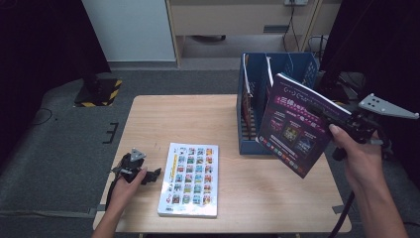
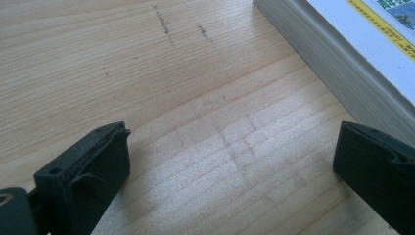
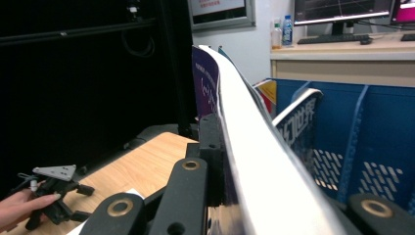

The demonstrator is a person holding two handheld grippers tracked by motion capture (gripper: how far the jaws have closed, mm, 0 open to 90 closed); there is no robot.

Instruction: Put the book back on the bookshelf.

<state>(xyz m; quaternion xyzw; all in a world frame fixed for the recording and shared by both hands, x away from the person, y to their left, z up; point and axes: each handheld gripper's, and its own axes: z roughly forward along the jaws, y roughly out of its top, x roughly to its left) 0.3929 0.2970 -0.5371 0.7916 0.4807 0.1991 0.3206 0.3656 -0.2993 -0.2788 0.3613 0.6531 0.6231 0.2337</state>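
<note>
Your right gripper (image 1: 317,110) pinches purple magazine (image 1: 293,124) by right edge, raised and tilted near blue file rack (image 1: 257,99), likely for slotting; your left gripper (image 1: 151,174) rests spread on table (image 1: 148,119), left of white book (image 1: 190,178)

Evenly lit from above in the high view, the pale counter (image 1: 198,119) bright against near-black curtains at both upper corners. Soft, short shadows beside the white book (image 1: 190,179) and beneath the left tool (image 1: 148,174). Slightly soft overall, with fine print on the purple magazine (image 1: 293,125) unreadable. In the left gripper view, a faint sheen on the wood grain, sharp mid-frame, with the black jaws at the bottom blurred and nearly featureless. In the right gripper view, a dark left half, a bright right half, glare washing out the close page edge, and mild bending at the frame edges.
</note>
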